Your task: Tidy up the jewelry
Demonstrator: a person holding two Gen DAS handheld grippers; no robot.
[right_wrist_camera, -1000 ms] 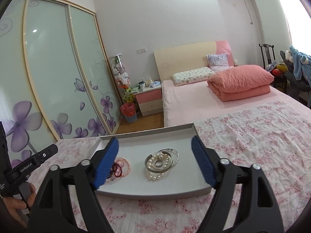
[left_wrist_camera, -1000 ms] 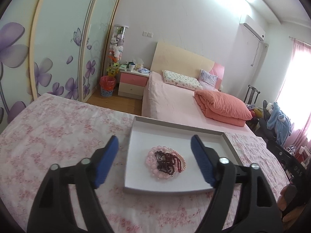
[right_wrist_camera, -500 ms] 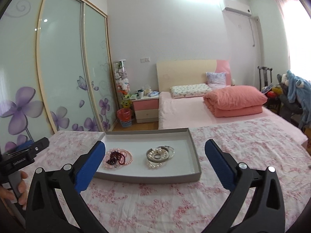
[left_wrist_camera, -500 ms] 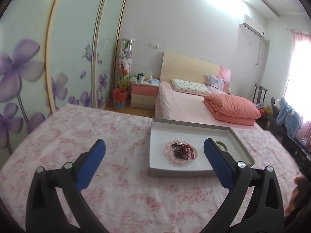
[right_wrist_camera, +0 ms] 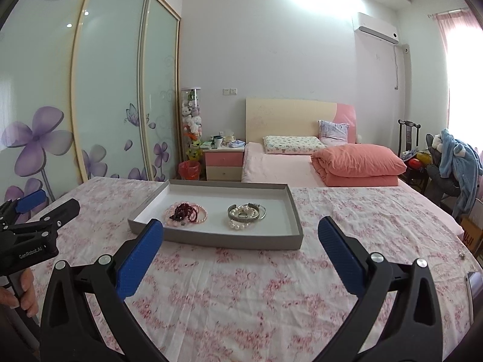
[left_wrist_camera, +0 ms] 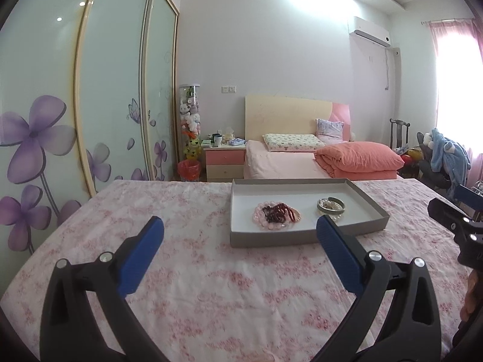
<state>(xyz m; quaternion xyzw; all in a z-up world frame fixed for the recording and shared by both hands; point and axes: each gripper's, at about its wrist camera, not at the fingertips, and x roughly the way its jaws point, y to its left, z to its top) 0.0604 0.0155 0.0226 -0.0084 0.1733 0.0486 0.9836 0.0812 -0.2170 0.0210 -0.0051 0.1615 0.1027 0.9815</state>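
**Both grippers backed off, tray sorted**

Left gripper [left_wrist_camera: 240, 232] and right gripper [right_wrist_camera: 241, 235] now sit well back from the tray [right_wrist_camera: 211, 235]; a second ago both hung right over it. Jaws on both are spread wide, nothing held. Tray rests on the floral cloth [right_wrist_camera: 271, 286]. Inside: pink-and-dark bead pile [right_wrist_camera: 185, 213] on the left, pearls and bangles [right_wrist_camera: 246, 214] on the right, apart. Looks to me like the sorting is done, or close to it.
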